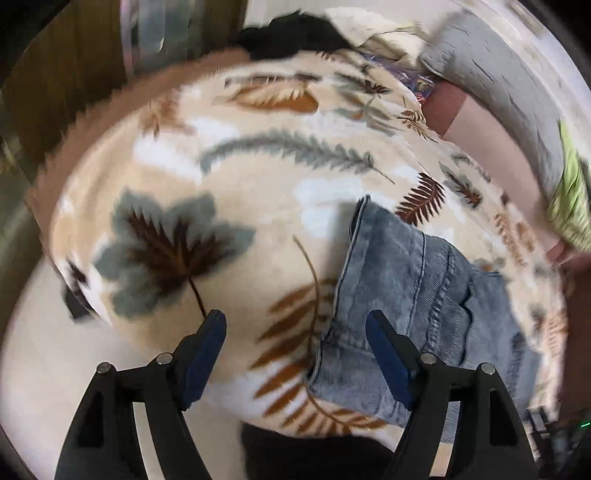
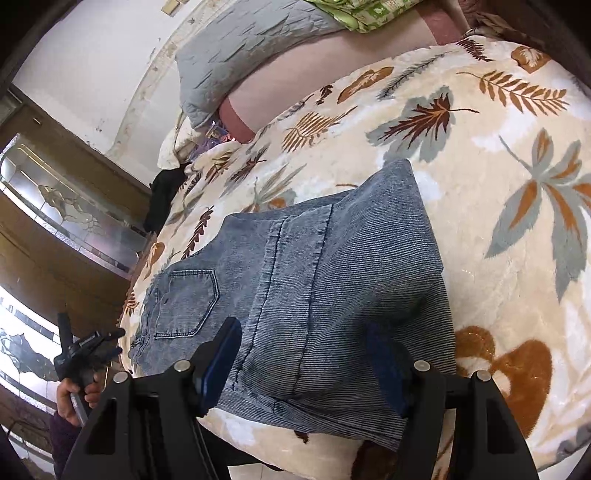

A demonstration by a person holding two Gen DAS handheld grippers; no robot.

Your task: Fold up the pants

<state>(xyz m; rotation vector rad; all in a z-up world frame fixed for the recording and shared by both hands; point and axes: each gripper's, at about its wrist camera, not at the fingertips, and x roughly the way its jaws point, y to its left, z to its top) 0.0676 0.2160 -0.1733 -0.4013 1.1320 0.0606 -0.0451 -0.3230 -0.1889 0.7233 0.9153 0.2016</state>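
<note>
Blue denim pants [image 2: 314, 273] lie folded on a cream blanket with a leaf print [image 2: 498, 229]; a back pocket shows at their left end. My right gripper [image 2: 303, 328] hovers over the near end of the pants, open, its fingers standing either side of the fabric without pinching it. In the left wrist view the pants [image 1: 424, 295] sit to the right, blurred. My left gripper [image 1: 295, 319] is open above the blanket [image 1: 221, 177], its right finger over the pants' left edge and nothing held. A hand holds the left gripper [image 2: 86, 345] at the bed's left edge.
A grey pillow [image 2: 251, 44] and green cloth [image 2: 369, 11] lie at the head of the bed. A black garment [image 2: 162, 195] sits at the blanket's far edge. A wooden cabinet with glass panels [image 2: 55, 206] stands to the left. Pale floor [image 1: 44, 369] shows beside the bed.
</note>
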